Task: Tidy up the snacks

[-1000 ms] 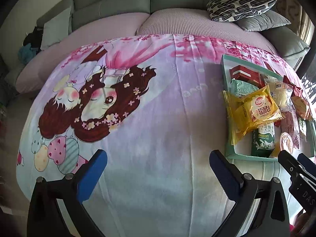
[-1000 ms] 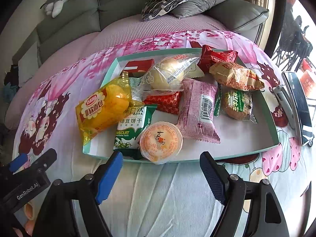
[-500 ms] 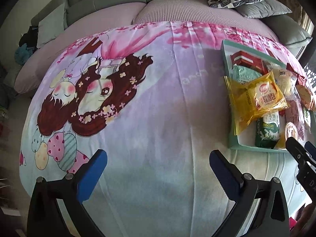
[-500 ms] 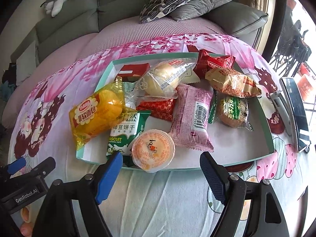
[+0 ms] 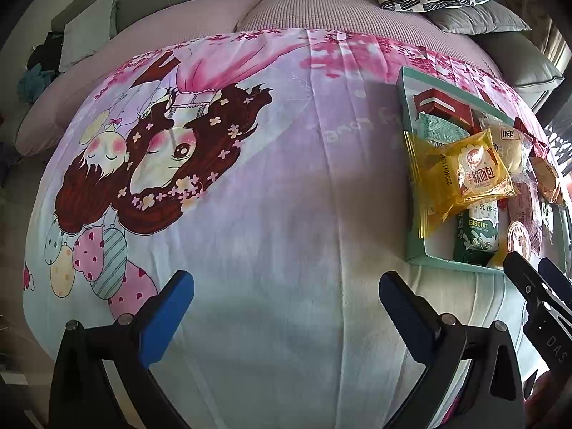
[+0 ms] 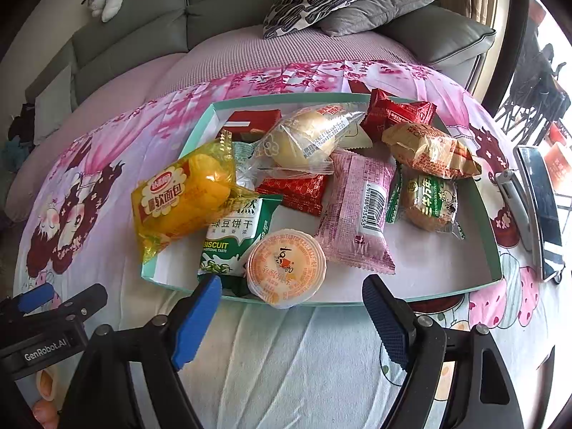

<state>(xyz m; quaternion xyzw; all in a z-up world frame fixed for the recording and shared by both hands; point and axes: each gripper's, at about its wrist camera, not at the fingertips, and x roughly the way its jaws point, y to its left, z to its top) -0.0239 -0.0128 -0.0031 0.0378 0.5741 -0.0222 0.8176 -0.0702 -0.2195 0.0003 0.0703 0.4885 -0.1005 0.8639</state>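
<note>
The snacks lie heaped in a shallow teal tray (image 6: 495,257) that sits on a cartoon-print blanket (image 5: 271,186) spread over a rounded surface in front of a grey sofa (image 6: 150,32). At the tray's near rim an orange jelly cup (image 6: 286,266) stands beside a green biscuit pack (image 6: 234,236), and a yellow bread packet (image 6: 182,200) overhangs the tray's left rim. Further in the tray lie a pink wrapped bar (image 6: 357,214), a clear-wrapped bun (image 6: 307,136), a red packet (image 6: 400,114), an orange-brown wrapped cake (image 6: 429,150) and a green-labelled pastry (image 6: 429,200). The right gripper (image 6: 291,307) hovers just outside the tray's near rim, its jaws spread wide with the jelly cup showing between them and nothing pinched. The left gripper (image 5: 286,304) hangs over bare blanket to the left of the tray, jaws likewise spread and empty. A phone on a stand (image 6: 540,207) rests on the blanket just right of the tray.
</note>
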